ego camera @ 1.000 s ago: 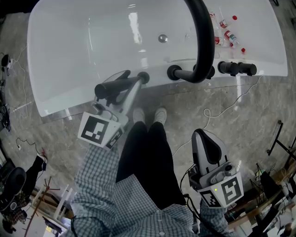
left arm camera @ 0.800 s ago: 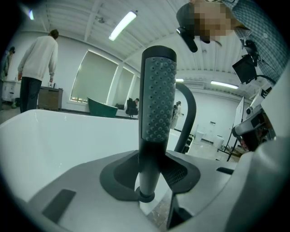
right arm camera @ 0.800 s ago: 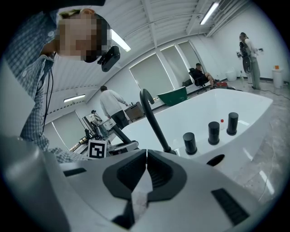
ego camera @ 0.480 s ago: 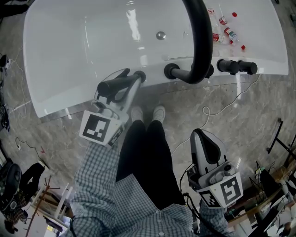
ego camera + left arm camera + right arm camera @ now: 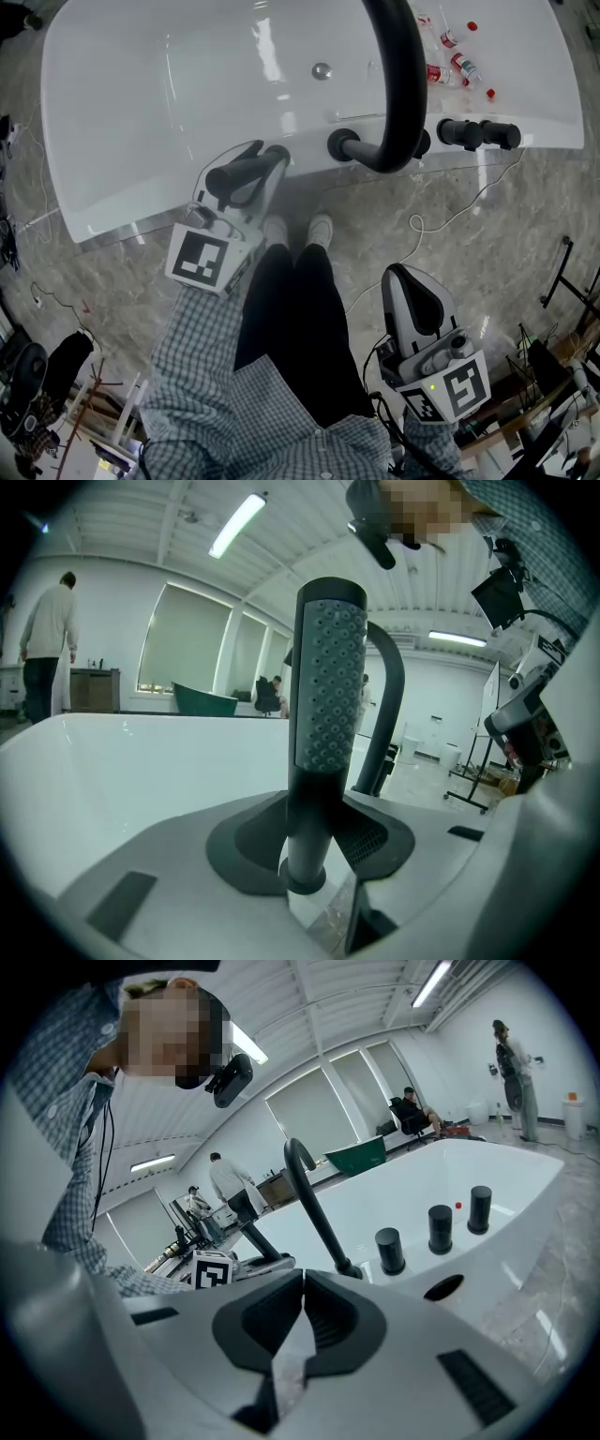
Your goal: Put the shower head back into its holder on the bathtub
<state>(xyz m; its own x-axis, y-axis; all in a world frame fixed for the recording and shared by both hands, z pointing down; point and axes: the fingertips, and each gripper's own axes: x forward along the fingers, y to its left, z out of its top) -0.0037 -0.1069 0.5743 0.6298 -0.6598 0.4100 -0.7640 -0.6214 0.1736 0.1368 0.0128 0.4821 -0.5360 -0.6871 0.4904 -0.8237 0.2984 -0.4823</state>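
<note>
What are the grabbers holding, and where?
The left gripper grips the shower head low on its handle, below the dotted face. The right gripper is shut, holding nothing.

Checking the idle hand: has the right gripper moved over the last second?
No: the right gripper keeps its place against the thin white cable on the grey floor.

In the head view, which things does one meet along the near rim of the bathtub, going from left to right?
shower head held in the left gripper → base of the black faucet → black knob → second black knob
</note>
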